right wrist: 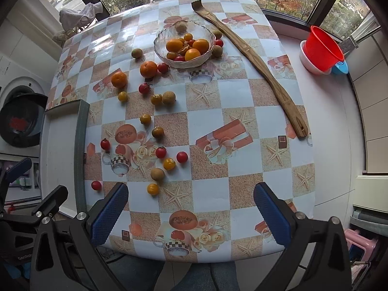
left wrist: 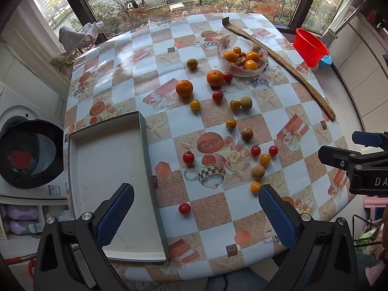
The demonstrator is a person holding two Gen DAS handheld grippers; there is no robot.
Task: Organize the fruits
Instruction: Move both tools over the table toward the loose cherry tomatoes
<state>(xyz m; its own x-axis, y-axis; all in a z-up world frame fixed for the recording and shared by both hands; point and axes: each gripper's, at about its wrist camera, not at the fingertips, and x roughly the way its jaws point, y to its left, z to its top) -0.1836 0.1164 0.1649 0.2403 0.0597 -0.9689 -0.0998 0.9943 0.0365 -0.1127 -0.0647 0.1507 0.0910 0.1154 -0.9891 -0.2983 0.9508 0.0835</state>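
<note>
My left claw [left wrist: 196, 214] hangs spread wide and holding nothing above the near desk [left wrist: 213, 203] edge, its left finger over the shallow tray [left wrist: 106, 169]; my right claw [right wrist: 191, 214] is likewise released, gripping nothing. Tomatoes and small fruits lie scattered across the desk, two oranges [left wrist: 184, 88] sit near the glass bowl [left wrist: 242, 55], itself partly filled

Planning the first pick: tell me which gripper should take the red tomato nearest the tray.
Left. The left gripper is open with the red tomato right between its fingers beside the tray; the right gripper points farther right.
</note>
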